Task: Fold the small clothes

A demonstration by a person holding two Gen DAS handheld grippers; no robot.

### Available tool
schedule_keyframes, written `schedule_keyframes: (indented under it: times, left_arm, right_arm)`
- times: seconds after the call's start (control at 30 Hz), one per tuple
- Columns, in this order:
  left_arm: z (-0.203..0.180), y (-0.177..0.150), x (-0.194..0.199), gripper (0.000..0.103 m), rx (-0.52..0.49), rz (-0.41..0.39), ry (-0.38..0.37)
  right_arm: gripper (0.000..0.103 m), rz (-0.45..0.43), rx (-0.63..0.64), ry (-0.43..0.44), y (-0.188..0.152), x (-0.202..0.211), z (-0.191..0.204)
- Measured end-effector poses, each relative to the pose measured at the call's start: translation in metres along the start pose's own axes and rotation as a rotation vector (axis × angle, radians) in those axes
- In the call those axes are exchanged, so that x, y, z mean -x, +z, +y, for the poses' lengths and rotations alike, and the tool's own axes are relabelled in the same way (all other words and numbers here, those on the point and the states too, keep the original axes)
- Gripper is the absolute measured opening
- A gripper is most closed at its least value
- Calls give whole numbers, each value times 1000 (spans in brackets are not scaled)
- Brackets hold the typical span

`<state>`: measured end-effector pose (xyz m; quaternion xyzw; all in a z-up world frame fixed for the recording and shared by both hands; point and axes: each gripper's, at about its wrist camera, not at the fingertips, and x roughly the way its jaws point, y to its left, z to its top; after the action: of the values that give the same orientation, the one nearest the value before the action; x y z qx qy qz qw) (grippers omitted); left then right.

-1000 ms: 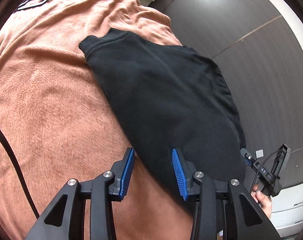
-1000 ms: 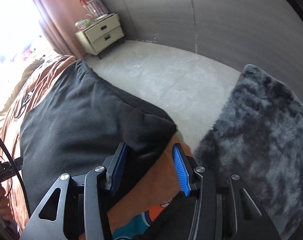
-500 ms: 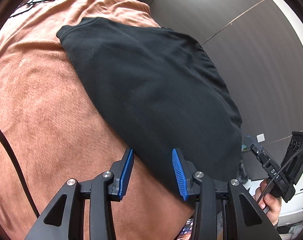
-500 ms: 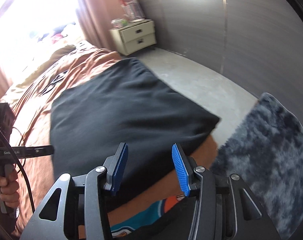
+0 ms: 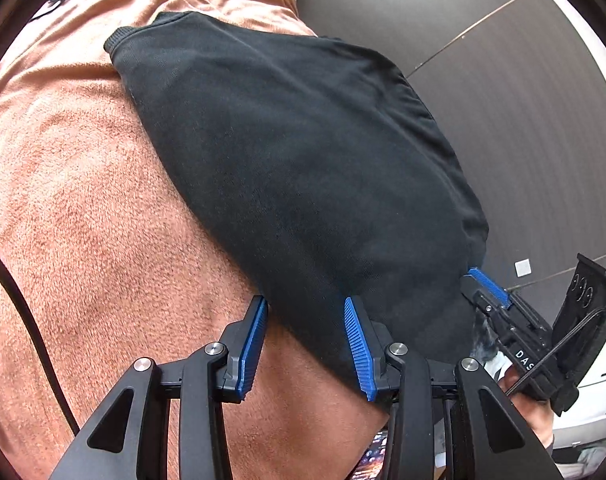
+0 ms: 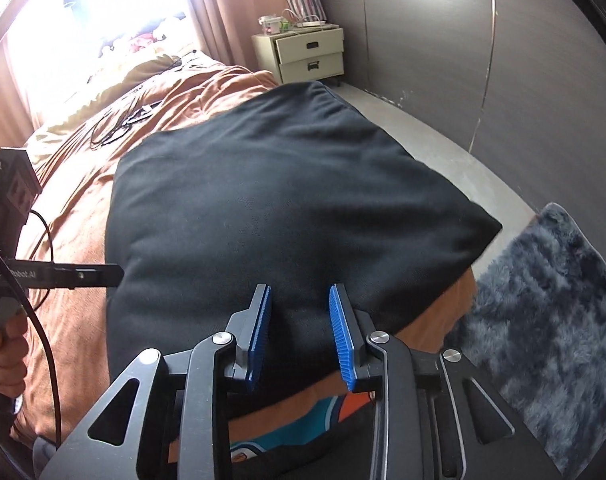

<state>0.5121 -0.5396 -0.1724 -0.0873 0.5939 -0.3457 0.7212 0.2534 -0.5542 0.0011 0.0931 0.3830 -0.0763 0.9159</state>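
Observation:
A black garment (image 5: pixel 303 152) lies spread flat on the brown blanket (image 5: pixel 83 200) near the bed's edge; it also shows in the right wrist view (image 6: pixel 271 200). My left gripper (image 5: pixel 305 320) is open, its blue pads straddling the garment's near edge. My right gripper (image 6: pixel 299 312) is open, its pads over the garment's near hem. The right gripper's blue finger (image 5: pixel 487 284) shows at the garment's right corner in the left wrist view. The left gripper's finger (image 6: pixel 83 276) reaches the garment's left edge in the right wrist view.
A cream nightstand (image 6: pixel 307 56) stands at the far wall. A grey shaggy rug (image 6: pixel 551 320) lies on the floor to the right. Black cables (image 6: pixel 119 120) lie on the blanket further up the bed. A colourful printed item (image 6: pixel 295 424) sits under the right gripper.
Both grippers have moved closer to the garment's near edge and corners. The right gripper's jaws have narrowed a little. The garment lies flatter than a second ago.

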Motion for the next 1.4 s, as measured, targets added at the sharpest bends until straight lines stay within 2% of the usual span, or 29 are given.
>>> schedule_keyframes:
  times: [0.1, 0.23, 0.6, 0.7, 0.8, 0.87, 0.93, 1.03, 1.1, 1.23, 1.4]
  left_arm:
    - [-4, -4, 3, 41, -5, 10, 4]
    - [-13, -14, 16, 41, -37, 10, 16]
    - [-41, -52, 93, 45, -123, -80, 69]
    - [-49, -65, 117, 52, -150, -116, 80]
    - [-57, -78, 139, 64, -174, -152, 84]
    - [-61, -88, 154, 72, -183, -171, 82]
    - [-65, -99, 173, 79, -199, -195, 84]
    - [-72, -117, 207, 88, -224, -259, 98]
    - [-75, -128, 225, 99, -234, -297, 108]
    - [-85, -154, 267, 103, -268, -380, 111]
    - [-91, -188, 304, 103, -307, -434, 117]
  right_arm:
    - [27, 22, 15, -36, -5, 10, -1]
    - [26, 47, -7, -41, -10, 28, -3]
    - [26, -45, -16, -52, -35, 116, 24]
    - [28, -65, -22, -49, -44, 141, 32]
    - [43, -86, -33, -51, -53, 166, 38]
    - [59, -107, -43, -52, -62, 186, 44]
    - [65, -129, -51, -43, -70, 204, 48]
    - [81, -156, -47, -45, -80, 231, 58]
    - [86, -172, -41, -58, -87, 249, 65]
    - [103, -242, -13, -85, -100, 296, 85]
    - [103, -304, 9, -91, -120, 341, 104]
